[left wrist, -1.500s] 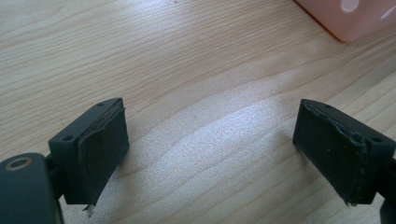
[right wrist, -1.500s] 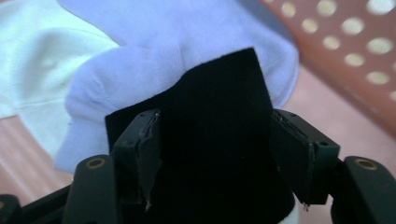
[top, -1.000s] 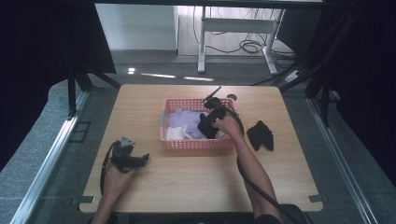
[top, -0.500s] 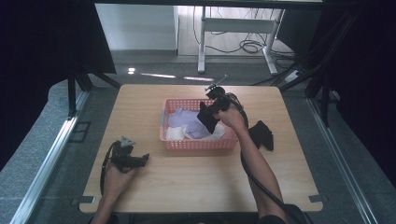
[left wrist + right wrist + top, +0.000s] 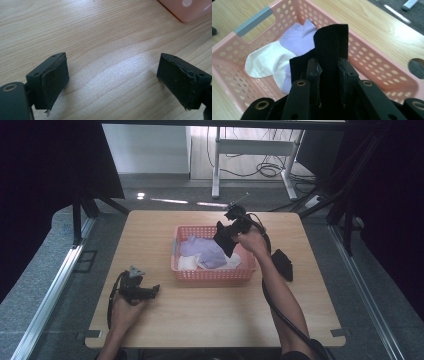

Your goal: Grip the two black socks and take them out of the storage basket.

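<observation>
A person sits at a light wooden worktop (image 5: 210, 320) with a two-jaw gripper in each hand.

The right gripper (image 5: 329, 72) is pressed together on a black sock (image 5: 332, 50), pinching the fabric between its two pads. In the right gripper view the sock rises as a folded strip between the jaws, with more black cloth bunched to the left of them. In the high view the right gripper (image 5: 227, 232) is held up above the far right part of a pink perforated basket (image 5: 215, 275), and the black sock (image 5: 226, 240) hangs from it, clear of the basket's contents.

Inside the basket lie a lilac sock (image 5: 205, 251) and a white sock (image 5: 189, 264), touching one another; the right gripper view shows the lilac sock (image 5: 299, 40) partly over the white sock (image 5: 267, 62). Another dark piece of clothing (image 5: 283, 264) lies on the worktop just to the right of the basket.

The left gripper (image 5: 150, 291) rests low at the near left of the worktop, well apart from the basket. In the left gripper view its jaws are spread wide with bare wood between them, holding nothing; a corner of the basket (image 5: 185, 10) shows at the upper right.
</observation>
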